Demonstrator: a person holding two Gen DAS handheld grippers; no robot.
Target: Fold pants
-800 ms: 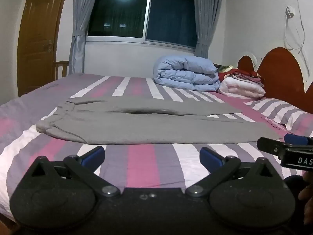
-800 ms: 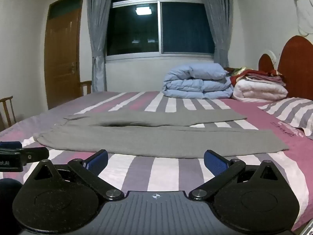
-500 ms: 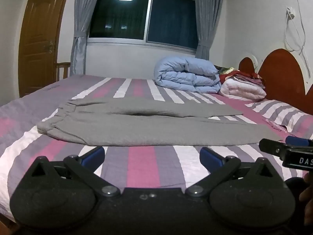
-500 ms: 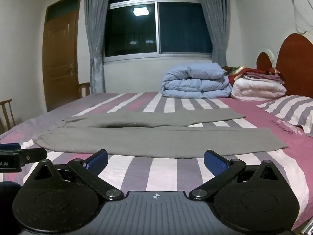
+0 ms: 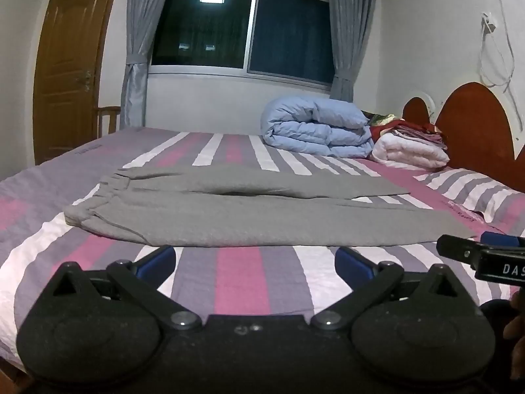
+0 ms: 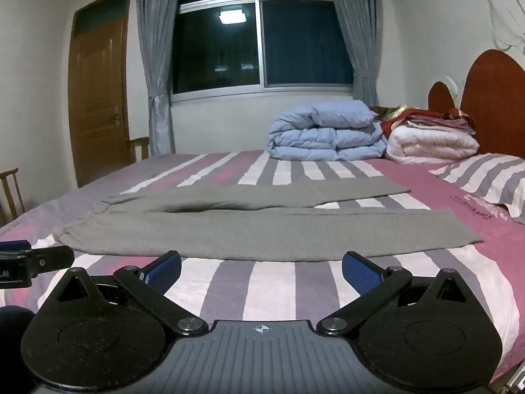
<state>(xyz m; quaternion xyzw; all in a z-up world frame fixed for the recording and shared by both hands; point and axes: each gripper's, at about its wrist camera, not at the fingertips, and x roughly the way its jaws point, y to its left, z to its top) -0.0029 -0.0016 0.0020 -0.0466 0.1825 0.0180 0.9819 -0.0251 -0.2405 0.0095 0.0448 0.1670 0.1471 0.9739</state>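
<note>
Pants [image 5: 262, 220] are laid flat on the striped bed [image 5: 239, 279], long axis running 9 to 3 o'clock, at 12 o'clock of both gaping, empty units. Left hand-held gripper [image 5: 256, 259] is nearer the waistband; right hand-held gripper [image 6: 262, 267] is nearer the cuffs. A window is seen beyond.

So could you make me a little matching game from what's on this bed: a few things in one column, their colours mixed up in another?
Things:
1. pants
2. folded duvet
3. pillow
4. rolled blanket

Colours:
A. light blue
B. white
C. grey
D. purple and white stripes

Pairs: 1-C, 2-A, 3-D, 4-B
</note>
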